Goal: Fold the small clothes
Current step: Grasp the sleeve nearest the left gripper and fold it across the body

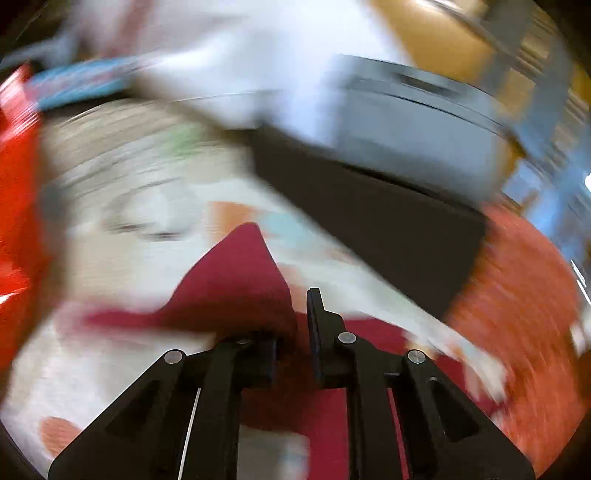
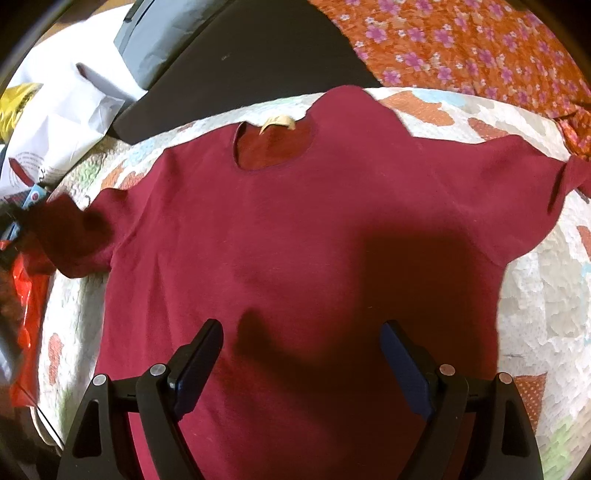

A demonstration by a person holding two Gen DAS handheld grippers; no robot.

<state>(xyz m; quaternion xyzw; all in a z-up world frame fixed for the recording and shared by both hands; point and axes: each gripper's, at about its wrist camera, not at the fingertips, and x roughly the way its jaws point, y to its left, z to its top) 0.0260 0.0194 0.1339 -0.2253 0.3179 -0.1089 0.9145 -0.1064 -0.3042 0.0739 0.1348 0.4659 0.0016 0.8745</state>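
A maroon T-shirt lies spread face up on a white patterned quilt, neck hole and cream label at the far side. My right gripper hovers open over the shirt's lower body, and nothing sits between its fingers. The left wrist view is heavily blurred. There my left gripper is shut on a fold of the maroon shirt. The fold rises in a peak over the left finger and hides its tip. The shirt's left sleeve lies in dark shadow at the quilt's edge.
Beyond the quilt lie a black flat surface and an orange floral cloth at the far right. A white plastic bag and a grey object sit far left, with a red plastic bag at the left edge.
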